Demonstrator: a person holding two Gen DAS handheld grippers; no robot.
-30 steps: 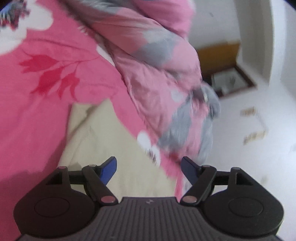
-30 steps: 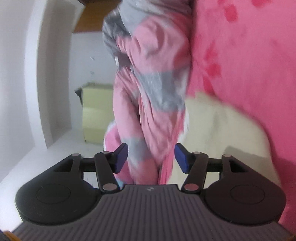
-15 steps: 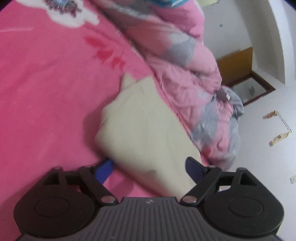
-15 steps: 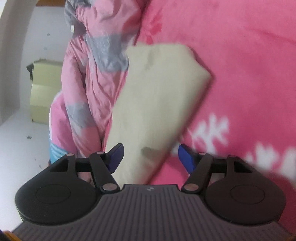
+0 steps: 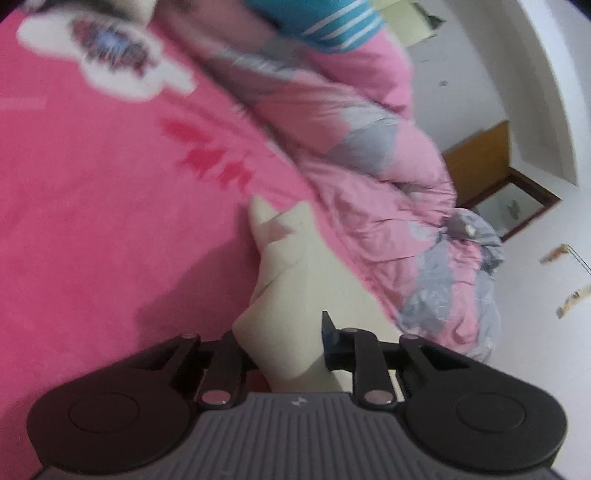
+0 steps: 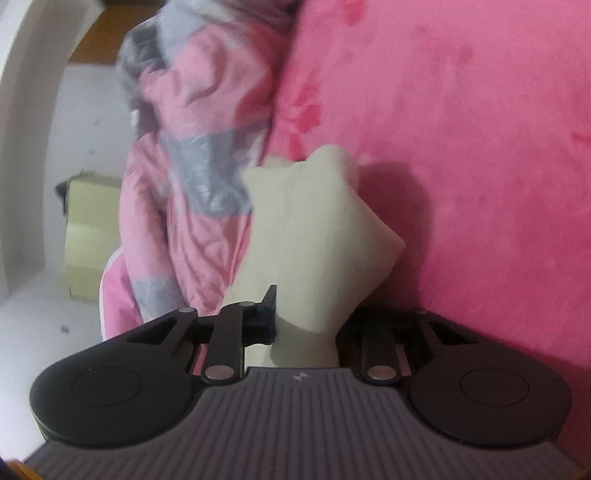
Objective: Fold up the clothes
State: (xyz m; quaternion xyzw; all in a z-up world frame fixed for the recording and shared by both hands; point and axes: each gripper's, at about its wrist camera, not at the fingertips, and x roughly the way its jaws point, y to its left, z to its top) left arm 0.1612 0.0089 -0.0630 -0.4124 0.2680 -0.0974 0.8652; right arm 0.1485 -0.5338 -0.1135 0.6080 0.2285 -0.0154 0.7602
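Note:
A cream-coloured folded garment (image 5: pixel 295 280) lies on the pink floral bedspread (image 5: pixel 92 206) beside a rumpled quilt. My left gripper (image 5: pixel 284 343) is shut on one edge of the garment, which bunches up between its blue-padded fingers. In the right wrist view the same cream garment (image 6: pixel 306 229) rises in a gathered bundle, and my right gripper (image 6: pixel 306 325) is shut on its near edge. The right finger of each gripper's far side is partly hidden by cloth.
A pink and grey quilt (image 5: pixel 369 177) is heaped along the bed's edge, also seen as the quilt (image 6: pixel 192 177) in the right wrist view. A teal striped garment (image 5: pixel 325 22) lies at the top. Beyond are a white floor (image 5: pixel 535 295), a framed picture (image 5: pixel 513 206) and a yellow-green box (image 6: pixel 88 236).
Both grippers have gone from open to shut on the cream garment's edges. The garment, flat half a second ago, is now gathered and lifted between them.

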